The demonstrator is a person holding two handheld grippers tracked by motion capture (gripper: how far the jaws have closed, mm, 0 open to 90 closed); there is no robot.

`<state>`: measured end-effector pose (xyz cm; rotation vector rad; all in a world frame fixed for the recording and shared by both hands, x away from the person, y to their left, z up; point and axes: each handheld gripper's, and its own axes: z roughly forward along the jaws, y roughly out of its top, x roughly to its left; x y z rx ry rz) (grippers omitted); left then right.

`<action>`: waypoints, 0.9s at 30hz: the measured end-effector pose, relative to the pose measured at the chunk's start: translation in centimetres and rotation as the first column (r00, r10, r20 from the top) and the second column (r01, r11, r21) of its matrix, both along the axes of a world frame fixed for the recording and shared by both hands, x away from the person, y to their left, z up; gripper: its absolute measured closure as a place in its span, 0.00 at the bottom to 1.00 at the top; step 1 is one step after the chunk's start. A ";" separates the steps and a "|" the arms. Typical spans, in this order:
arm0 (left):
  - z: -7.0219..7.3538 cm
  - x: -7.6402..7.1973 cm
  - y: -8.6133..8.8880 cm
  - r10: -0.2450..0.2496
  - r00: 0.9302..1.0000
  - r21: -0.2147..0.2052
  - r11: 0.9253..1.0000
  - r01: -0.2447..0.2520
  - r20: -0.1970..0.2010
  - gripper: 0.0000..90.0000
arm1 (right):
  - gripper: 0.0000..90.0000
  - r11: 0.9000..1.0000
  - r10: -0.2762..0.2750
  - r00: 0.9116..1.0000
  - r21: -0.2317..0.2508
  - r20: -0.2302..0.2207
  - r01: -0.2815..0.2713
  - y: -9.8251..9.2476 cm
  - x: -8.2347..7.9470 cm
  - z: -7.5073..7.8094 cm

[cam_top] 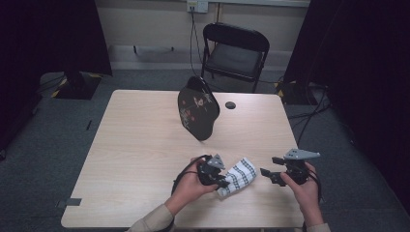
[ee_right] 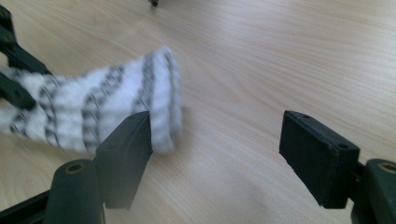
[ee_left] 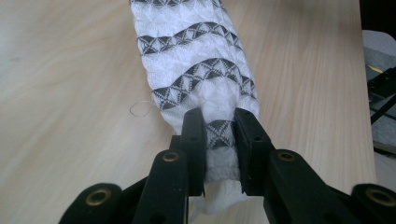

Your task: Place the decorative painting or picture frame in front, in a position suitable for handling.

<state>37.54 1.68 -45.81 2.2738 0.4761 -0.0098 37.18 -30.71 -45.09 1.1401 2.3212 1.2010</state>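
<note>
On the pale wooden table (cam_top: 135, 145), near its front edge and right of the middle, lies a white knitted cloth with dark grey zigzag bands (cam_top: 239, 175), stretched from the left tongs toward the right front corner. The left tongs (cam_top: 223, 183), held in the person's left hand (cam_top: 189, 187), are pressed together on the near end of that cloth; the left gripper view shows both black pads squeezing a bunched fold of the fabric (ee_left: 219, 135), with the rest of it running away over the wood. The right tongs (cam_top: 265, 172), in the right hand (cam_top: 302, 186), stand spread wide just beside the cloth's far end, pinching nothing; in the right gripper view one pad sits in front of the cloth's edge (ee_right: 161, 102). Further back, toward the table's far edge, a black oval tray with a floral pattern (cam_top: 197, 108) stands tilted.
</note>
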 end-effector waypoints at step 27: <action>-1.0 -2.5 16.2 0.245 0.969 0.027 0.969 -0.244 -0.012 0.79 | 0.26 0.996 0.081 0.996 -0.032 -0.028 -0.081 4.3 0.3 -1.0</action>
